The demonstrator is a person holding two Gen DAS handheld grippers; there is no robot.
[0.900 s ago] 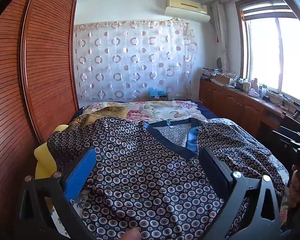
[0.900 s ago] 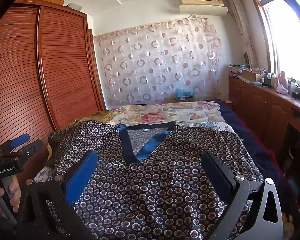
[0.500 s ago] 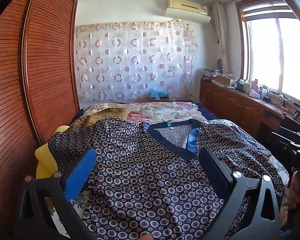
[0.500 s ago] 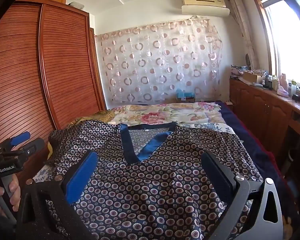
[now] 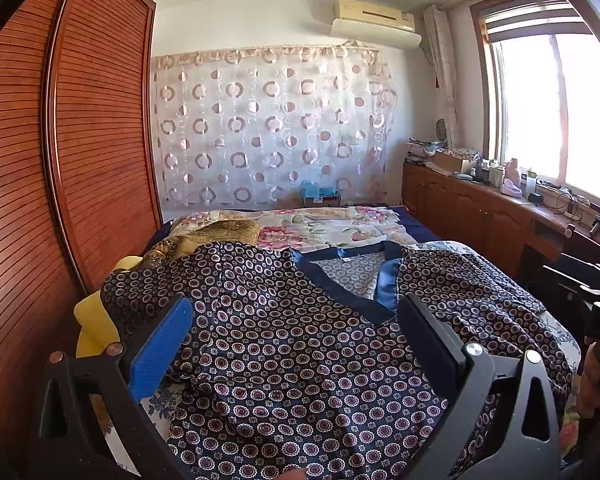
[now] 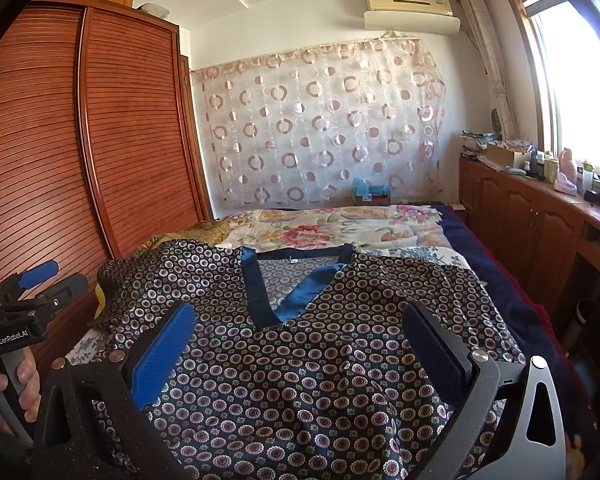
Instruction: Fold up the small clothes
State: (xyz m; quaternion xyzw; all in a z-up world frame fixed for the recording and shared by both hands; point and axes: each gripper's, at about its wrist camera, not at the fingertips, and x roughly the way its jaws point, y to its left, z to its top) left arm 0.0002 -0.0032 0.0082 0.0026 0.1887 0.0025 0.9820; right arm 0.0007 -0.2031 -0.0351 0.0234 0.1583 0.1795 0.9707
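I see little change since before: my left gripper [image 5: 296, 344] and right gripper [image 6: 300, 348] still hover, jaws apart, over the top [image 5: 300, 360] spread flat on the bed [image 6: 340, 224].

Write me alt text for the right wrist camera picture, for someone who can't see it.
A dark blue patterned shirt with a blue V-neck collar lies spread flat on a bed, seen between the open jaws of the right gripper, which holds nothing. The left gripper shows at the left edge, a wooden wardrobe stands beyond it, and a circle-patterned curtain hangs behind the bed.
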